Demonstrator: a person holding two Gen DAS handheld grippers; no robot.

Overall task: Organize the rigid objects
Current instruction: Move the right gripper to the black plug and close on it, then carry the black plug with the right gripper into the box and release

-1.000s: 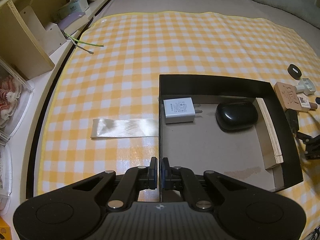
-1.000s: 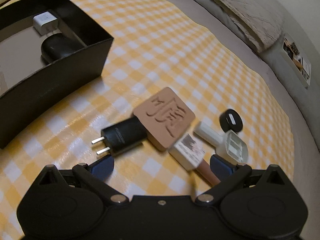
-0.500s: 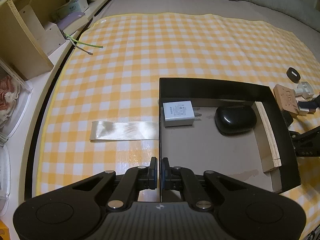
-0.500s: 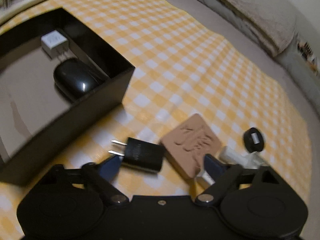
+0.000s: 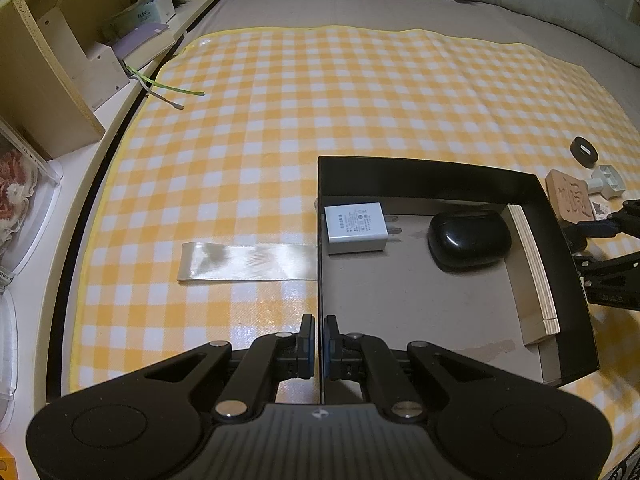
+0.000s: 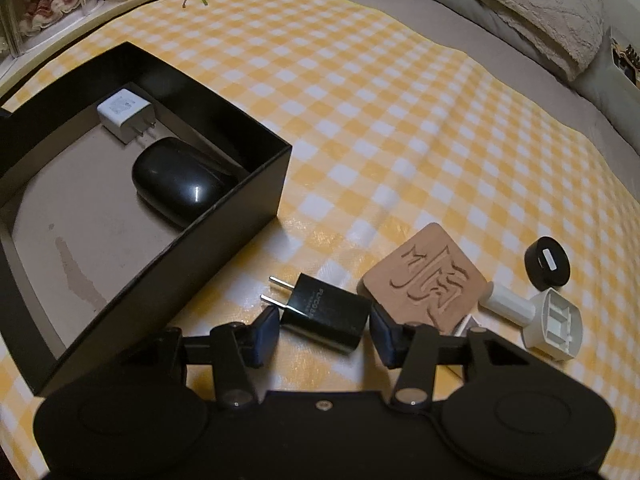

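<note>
Closing right gripper (image 6: 324,330) straddles black charger (image 6: 326,316) on the bed's checkered cloth beside the box (image 6: 224,236) — pads not pressing yet; light, rigid, slick — take its flat sides. Left gripper (image 5: 319,346) clamps box wall.

The left wrist view looks steeply down from close above the near left wall of the black box (image 5: 440,176), facing across the checked cloth (image 5: 320,100) toward the bed's pillows, with shelves at its left edge. The right wrist view sits low and close over the cloth to the right of the box (image 6: 224,240), facing diagonally across it. Both views share the box interior with the white charger (image 5: 354,228) (image 6: 124,114) and black case (image 5: 468,240) (image 6: 180,178), and the carved wooden block (image 5: 570,198) (image 6: 432,276) beside the box.
</note>
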